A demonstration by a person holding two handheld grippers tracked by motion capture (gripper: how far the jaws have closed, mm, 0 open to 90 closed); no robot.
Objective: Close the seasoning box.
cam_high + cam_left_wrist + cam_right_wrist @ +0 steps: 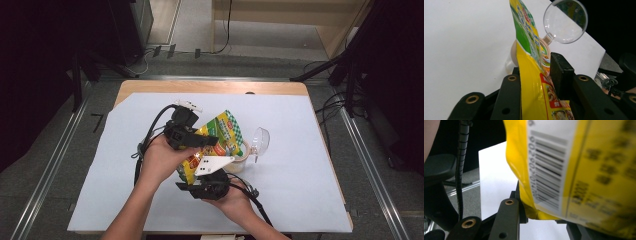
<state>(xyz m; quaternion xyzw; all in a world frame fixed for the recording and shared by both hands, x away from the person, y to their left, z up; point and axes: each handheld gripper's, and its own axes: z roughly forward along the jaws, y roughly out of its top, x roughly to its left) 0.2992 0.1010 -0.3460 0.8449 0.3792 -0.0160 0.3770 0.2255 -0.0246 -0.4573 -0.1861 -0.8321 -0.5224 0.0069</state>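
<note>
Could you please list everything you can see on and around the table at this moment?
Snack bag: one, yellow and green with a barcode on its back, held tilted above the middle of the table, over the jar.
Jar: one, clear with a beige rim, on the sheet just right of the bag; its clear round lid is hinged open.
Sheet: one, pale, covering most of the table.
Table: one, light wood, its edge showing past the sheet.
Left gripper: one, black, clamped on the bag from the left.
Right gripper: one, black with a grey plate, gripping the bag's lower end.
Hands: two, left hand and right hand, each holding a gripper.
</note>
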